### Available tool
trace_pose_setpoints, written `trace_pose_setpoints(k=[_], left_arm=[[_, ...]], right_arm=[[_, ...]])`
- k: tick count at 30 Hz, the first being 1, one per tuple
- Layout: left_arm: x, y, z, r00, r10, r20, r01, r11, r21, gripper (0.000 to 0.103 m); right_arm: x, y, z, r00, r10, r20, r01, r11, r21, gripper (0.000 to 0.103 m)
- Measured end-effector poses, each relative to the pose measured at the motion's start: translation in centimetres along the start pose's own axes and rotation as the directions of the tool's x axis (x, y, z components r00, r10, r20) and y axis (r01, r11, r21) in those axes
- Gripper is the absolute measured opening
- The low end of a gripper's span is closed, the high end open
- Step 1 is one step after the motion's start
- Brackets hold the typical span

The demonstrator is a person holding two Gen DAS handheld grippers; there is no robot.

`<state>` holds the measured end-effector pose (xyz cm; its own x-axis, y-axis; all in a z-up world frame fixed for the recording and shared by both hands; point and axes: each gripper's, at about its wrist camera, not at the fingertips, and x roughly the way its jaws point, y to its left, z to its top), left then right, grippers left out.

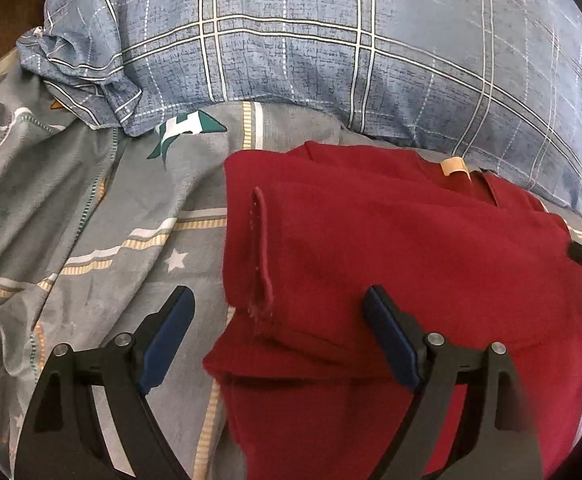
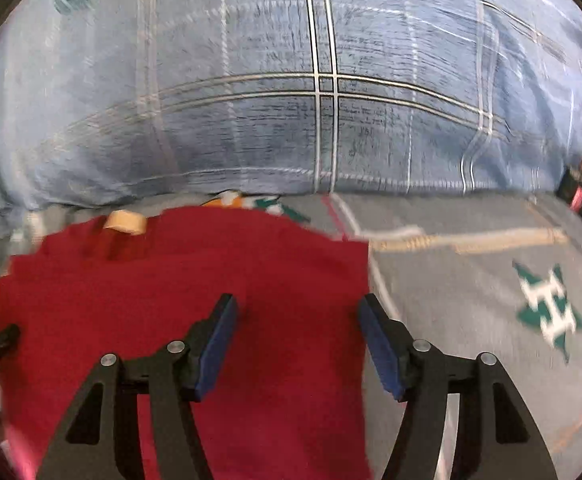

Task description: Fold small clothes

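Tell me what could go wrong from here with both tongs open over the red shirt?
The folded sleeve flap on the red shirt lies loose near the left tongs; a careless pinch may drag it open. The right tongs straddle the shirt's right edge, so they might catch the grey bedsheet too. That view is blurred, so aim is uncertain.

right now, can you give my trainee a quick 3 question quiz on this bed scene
1. True or false: the left hand-held gripper is shut on the red garment.
2. What lies just beyond the red garment? A) blue plaid pillow B) wooden chair C) laundry basket
3. Fill in: the tan neck label sits at the garment's ____ edge, nearest the pillow.

Key: 1 false, both hand-held grippers, right too, are open; 2 A; 3 far
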<state>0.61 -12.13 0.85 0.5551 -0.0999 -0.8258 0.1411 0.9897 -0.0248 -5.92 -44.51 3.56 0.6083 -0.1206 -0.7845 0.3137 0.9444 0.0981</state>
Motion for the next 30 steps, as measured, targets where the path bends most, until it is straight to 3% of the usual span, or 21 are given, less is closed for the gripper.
trace_pose_setpoints(k=[4,8,11,15,20,30], left_arm=[[-1.3,-0.1,-0.7,1.0,0.006,0.014,-0.007,1.0,0.017,0.088],[-4.5,-0.4,-1.9,0.999,-0.003,0.033,0.001,0.998,0.057,0.088],[-7.7,0.2,-3.3,0.997,0.001,0.075,-0.007,0.997,0.08,0.088],[-10.1,1.3,-5.8,0.997,-0.012,0.073,0.008,0.998,0.056,0.088],[-12.4,2.0,-9.2,0.997,-0.007,0.076,0.002,0.998,0.058,0.088],[-15.4,2.2,-14.1,0.996,0.001,0.087,-0.01,0.994,0.107,0.088]], right_arm=[[-0.8,-0.5,-3.5,0.997,0.014,-0.075,-0.017,0.999,-0.029,0.068],[-2.7,-1.3,-4.3,0.996,0.02,-0.083,-0.018,1.0,0.02,0.07],[-6.9,-1.2,-5.3,0.996,0.084,-0.033,-0.084,0.996,0.004,0.07],[-13.0,-1.0,-7.8,0.996,0.092,0.008,-0.091,0.994,-0.062,0.075],[-18.8,-2.2,-11.7,0.986,0.138,0.092,-0.138,0.99,-0.008,0.084],[-19.0,-2.4,-19.2,0.983,0.185,-0.012,-0.185,0.982,0.038,0.084]])
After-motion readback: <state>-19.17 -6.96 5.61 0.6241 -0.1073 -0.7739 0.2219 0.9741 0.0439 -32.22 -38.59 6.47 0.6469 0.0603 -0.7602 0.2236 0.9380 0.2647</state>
